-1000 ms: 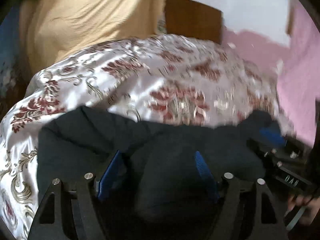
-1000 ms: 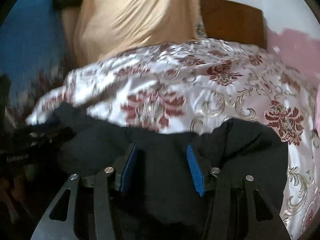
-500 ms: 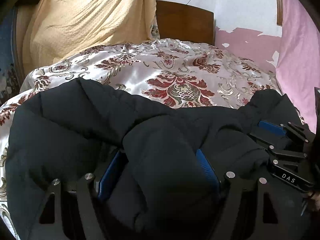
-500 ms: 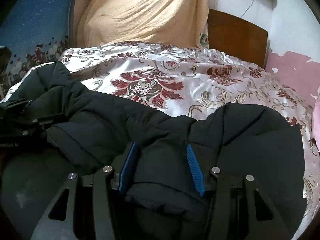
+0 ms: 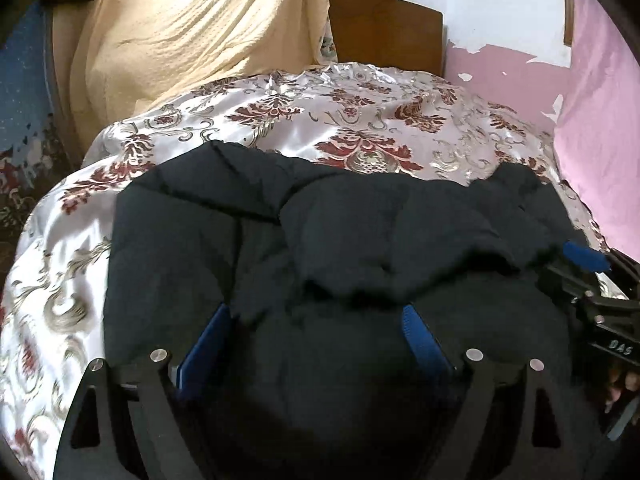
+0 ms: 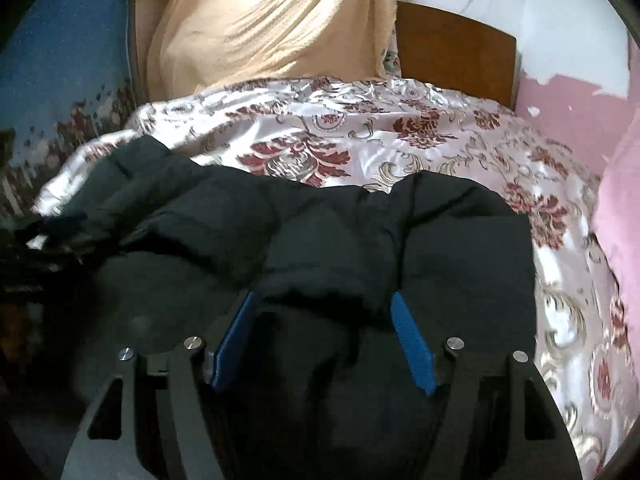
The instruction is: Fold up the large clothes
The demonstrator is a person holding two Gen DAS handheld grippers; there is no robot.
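A large black padded jacket (image 5: 320, 248) lies bunched on the near part of a bed; it also shows in the right wrist view (image 6: 320, 240). My left gripper (image 5: 316, 320) has its blue-padded jaws closed on a thick fold of the jacket's near edge. My right gripper (image 6: 324, 312) grips another thick fold of the same edge. The right gripper also shows at the right edge of the left wrist view (image 5: 588, 264); the left one shows dimly at the left of the right wrist view (image 6: 52, 236).
The bed has a shiny white bedspread with red and gold flowers (image 5: 360, 120). A yellow cloth (image 5: 192, 32) hangs behind it, beside a brown headboard (image 5: 384, 32). A pink wall (image 5: 600, 128) runs along the right side.
The jacket rose toward the cameras half a second ago and has since dropped back down onto the bed, spread further forward. Both grippers still hold its near edge.
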